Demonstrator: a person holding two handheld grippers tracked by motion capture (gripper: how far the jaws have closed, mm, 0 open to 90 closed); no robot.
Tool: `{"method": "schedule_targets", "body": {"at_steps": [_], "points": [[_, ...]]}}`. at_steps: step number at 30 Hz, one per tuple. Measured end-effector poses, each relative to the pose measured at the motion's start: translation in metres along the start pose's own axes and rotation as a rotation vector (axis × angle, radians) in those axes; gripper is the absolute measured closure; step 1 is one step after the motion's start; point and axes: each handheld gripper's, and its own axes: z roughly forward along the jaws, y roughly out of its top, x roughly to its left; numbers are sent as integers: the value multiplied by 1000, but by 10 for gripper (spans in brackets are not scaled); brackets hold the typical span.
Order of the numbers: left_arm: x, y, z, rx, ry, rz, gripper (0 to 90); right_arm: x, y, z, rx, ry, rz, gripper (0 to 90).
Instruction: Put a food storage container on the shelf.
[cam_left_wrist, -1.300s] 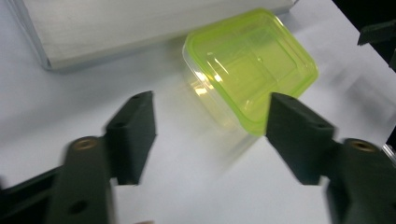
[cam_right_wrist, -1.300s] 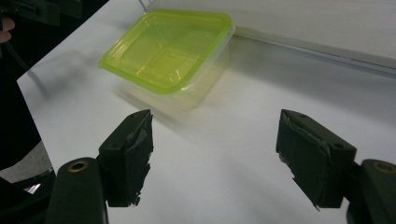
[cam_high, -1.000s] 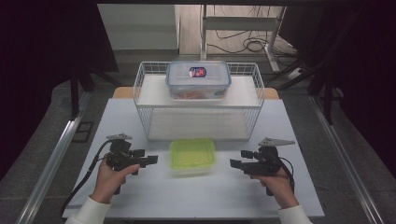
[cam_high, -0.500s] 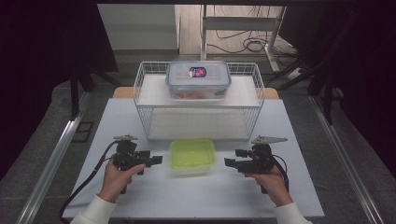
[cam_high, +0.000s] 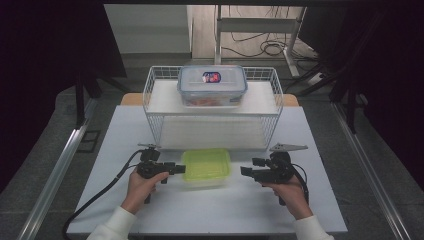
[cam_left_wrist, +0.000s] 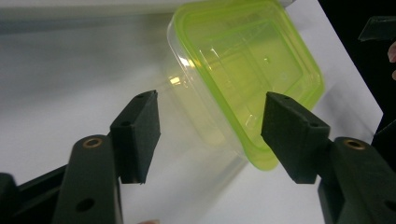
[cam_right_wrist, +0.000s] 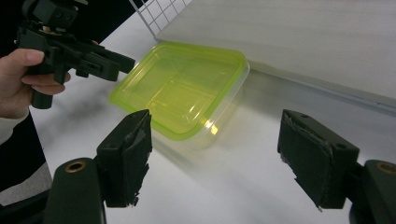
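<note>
From the high view, a clear box with a green lid (cam_high: 206, 166) is lying flat on the white tabletop (cam_high: 210, 210), near the front of a wire basket (cam_high: 150, 107) that is carrying a larger lidded container (cam_high: 212, 85) on its top shelf. The box is sitting between the two hands, probably so that each can come at it from its own side. The left gripper (cam_high: 176, 168) is pointing right with its tips just at the box's left edge; the right gripper (cam_high: 246, 171) is pointing left and standing a little apart from the box's right edge.

In the left gripper view, the jaws are standing fairly wide and have just been closing. The near corner of the box (cam_left_wrist: 243, 79) is lying between and beyond them, and neither pad (cam_left_wrist: 140, 130) is pressing on it. The right-hand pad is lining up with the lid's rim, which suggests the hand is settling in for a grip across that corner.

In the right gripper view, the jaws are standing wide with bare tabletop between them. The box (cam_right_wrist: 182, 93) is lying farther off, toward the left, with the left gripper (cam_right_wrist: 119, 63) at its far corner. This hand seems to be waiting, ready to steady the box or take the lid.
</note>
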Motion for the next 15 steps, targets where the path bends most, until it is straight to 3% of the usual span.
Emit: {"method": "schedule_targets", "body": {"at_steps": [4, 5, 6, 10, 15], "points": [[-1, 2, 7, 1, -4, 5, 410, -1, 0, 2, 4, -2, -2, 264], [-2, 2, 8, -3, -8, 5, 456, 0, 0, 3, 5, -5, -3, 264], [-1, 3, 9, -3, -38, 0, 479, 0, 0, 3, 5, -6, -2, 265], [0, 3, 10, 2, -19, -1, 526, 0, 0, 6, 10, -11, 1, 265], [1, 4, 12, 10, -28, 0, 559, -5, 5, 25, 34, -9, 5, 284]]}}
